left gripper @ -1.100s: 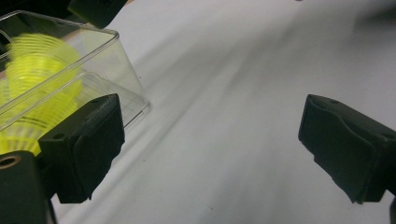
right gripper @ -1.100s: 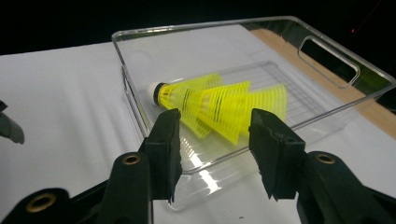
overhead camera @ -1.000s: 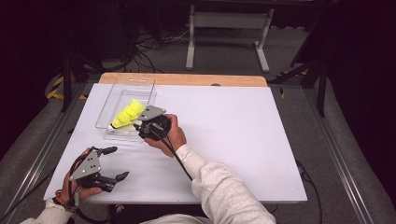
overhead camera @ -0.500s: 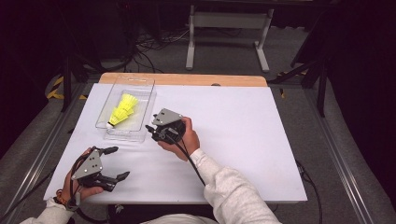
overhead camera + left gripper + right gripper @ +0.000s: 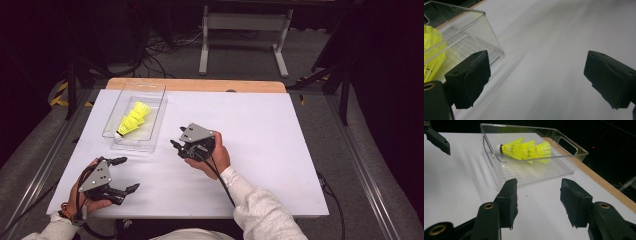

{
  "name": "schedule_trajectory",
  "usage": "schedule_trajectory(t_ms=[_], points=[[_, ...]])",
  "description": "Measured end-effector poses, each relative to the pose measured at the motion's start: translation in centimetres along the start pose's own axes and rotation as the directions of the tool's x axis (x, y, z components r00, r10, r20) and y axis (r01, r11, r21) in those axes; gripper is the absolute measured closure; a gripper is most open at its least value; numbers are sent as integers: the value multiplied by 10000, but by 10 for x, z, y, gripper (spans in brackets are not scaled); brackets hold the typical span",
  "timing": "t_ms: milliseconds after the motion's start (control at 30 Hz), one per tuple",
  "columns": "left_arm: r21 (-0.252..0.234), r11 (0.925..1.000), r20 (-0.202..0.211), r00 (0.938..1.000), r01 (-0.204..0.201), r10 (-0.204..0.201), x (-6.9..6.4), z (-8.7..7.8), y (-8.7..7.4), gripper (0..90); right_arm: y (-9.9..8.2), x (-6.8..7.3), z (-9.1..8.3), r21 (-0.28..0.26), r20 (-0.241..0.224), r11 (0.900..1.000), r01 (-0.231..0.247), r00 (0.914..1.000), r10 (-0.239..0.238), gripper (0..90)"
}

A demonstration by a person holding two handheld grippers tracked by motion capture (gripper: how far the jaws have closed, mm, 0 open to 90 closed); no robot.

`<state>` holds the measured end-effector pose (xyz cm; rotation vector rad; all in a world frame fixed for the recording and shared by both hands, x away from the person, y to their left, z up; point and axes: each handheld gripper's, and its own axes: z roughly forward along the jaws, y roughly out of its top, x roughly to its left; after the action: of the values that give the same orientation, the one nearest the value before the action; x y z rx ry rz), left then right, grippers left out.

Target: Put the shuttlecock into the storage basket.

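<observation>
A clear plastic tray (image 5: pixel 111 119) stands at the far left of the white table, and a stack of yellow shuttlecocks (image 5: pixel 132 119) lies in it with the white cork toward me. My right gripper (image 5: pixel 176 149) hovers near the table's middle, just right of the tray and pointing at it. Its jaws have just been opening and nothing is between them. In the right gripper view the gripper (image 5: pixel 539 200) faces the tray (image 5: pixel 506 126) and the shuttlecocks (image 5: pixel 526 149). My left gripper (image 5: pixel 129 174) rests at the front left, wide open and empty. In its own view the gripper (image 5: pixel 536 77) sits beside the tray's corner (image 5: pixel 474 32).
The white table top (image 5: pixel 270 130) ends in a wooden strip (image 5: pixel 200 85) along the far edge. Beyond it are a dark floor with cables and a metal stand (image 5: pixel 240 30). One jaw of the left gripper (image 5: pixel 436 138) appears at the upper left of the right gripper view.
My right gripper has drawn back from the tray's near right corner toward the table's middle, with nothing in it. The shuttlecocks stay in the tray. The left gripper has not moved.
</observation>
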<state>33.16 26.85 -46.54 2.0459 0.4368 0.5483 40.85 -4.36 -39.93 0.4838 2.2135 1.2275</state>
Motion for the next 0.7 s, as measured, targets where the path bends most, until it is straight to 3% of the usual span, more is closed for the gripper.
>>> schedule_trajectory(t_ms=[700], points=[[-35, 10000, -20, 10000, 63, -63, 0, 1, 0, 81, -21, -12, -30, 137, 556, 9999, -67, 9984, 59, 421]])
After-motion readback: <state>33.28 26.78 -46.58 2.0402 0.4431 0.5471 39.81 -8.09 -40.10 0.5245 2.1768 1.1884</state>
